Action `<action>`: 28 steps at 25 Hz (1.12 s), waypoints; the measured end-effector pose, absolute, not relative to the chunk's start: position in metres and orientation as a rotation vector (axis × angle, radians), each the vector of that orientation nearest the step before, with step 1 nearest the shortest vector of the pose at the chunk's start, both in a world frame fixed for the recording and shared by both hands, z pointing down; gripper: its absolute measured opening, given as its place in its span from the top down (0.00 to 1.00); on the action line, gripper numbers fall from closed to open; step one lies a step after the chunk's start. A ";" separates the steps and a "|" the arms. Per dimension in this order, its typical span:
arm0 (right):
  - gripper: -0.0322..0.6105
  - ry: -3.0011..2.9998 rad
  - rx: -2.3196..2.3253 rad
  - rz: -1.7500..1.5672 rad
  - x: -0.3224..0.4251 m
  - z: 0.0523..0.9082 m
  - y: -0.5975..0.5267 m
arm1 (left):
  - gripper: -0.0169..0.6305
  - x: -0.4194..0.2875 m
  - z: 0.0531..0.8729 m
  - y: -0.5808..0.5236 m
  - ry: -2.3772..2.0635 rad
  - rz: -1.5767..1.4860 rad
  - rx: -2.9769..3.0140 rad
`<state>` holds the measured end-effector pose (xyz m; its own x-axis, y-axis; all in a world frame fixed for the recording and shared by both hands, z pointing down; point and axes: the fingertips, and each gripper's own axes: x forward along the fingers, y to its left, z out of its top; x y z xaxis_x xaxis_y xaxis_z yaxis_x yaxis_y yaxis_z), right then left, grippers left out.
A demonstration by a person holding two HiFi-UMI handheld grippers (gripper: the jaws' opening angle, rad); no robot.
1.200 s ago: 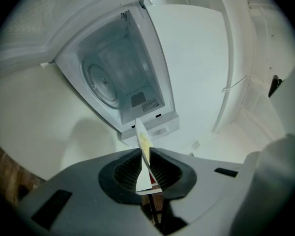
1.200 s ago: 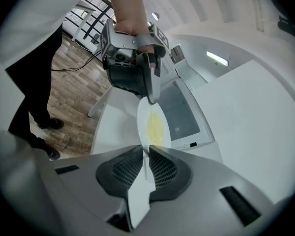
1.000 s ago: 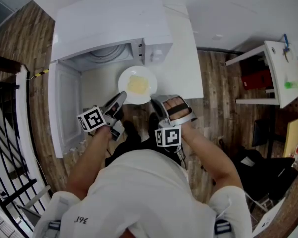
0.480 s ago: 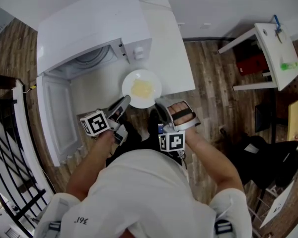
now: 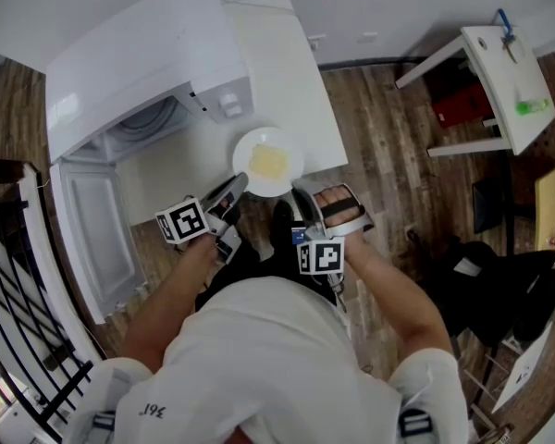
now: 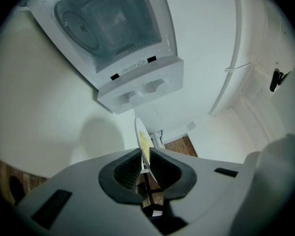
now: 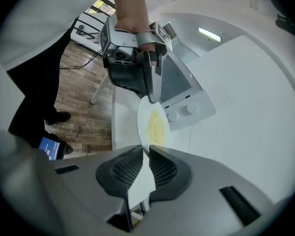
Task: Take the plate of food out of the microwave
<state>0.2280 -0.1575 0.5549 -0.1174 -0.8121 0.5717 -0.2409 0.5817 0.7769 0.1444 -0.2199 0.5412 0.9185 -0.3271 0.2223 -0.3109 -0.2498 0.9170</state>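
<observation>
A white plate (image 5: 268,162) with yellow food (image 5: 269,161) in its middle hangs over the front of the white counter (image 5: 301,81), held level between both grippers. My left gripper (image 5: 235,189) is shut on the plate's near-left rim, my right gripper (image 5: 299,192) on its near-right rim. From the left gripper view the plate (image 6: 141,137) runs edge-on out of the shut jaws (image 6: 144,162). In the right gripper view the plate (image 7: 155,124) leaves the jaws (image 7: 146,163) and the left gripper (image 7: 150,90) clamps its far edge. The white microwave (image 5: 148,63) stands behind with its door (image 5: 97,239) swung open.
The microwave's open cavity (image 5: 148,118) with its turntable lies left of the plate. A white side table (image 5: 499,72) with a green object (image 5: 527,106) stands at the right. A black railing (image 5: 18,322) runs along the left, and dark furniture (image 5: 486,276) sits on the wooden floor at the right.
Both grippers have carried the plate away from the microwave's opening toward the counter's front edge; the microwave now sits farther left and back of the plate.
</observation>
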 end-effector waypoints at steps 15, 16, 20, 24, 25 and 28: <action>0.89 -1.567 0.878 -0.512 0.300 0.606 -0.196 | 0.92 0.219 0.588 -0.263 -0.435 0.070 1.829; 0.89 -1.564 0.875 -0.505 0.303 0.609 -0.198 | 0.92 0.221 0.592 -0.266 -0.440 0.081 1.830; 0.89 -1.549 0.869 -0.494 0.313 0.618 -0.209 | 0.92 0.232 0.603 -0.275 -0.428 0.089 1.805; 0.90 -1.551 0.867 -0.484 0.319 0.624 -0.220 | 0.92 0.241 0.610 -0.285 -0.431 0.111 1.791; 0.90 -1.555 0.868 -0.478 0.320 0.625 -0.221 | 0.92 0.244 0.611 -0.288 -0.429 0.114 1.787; 0.90 -1.558 0.870 -0.472 0.323 0.629 -0.227 | 0.92 0.248 0.615 -0.294 -0.424 0.117 1.774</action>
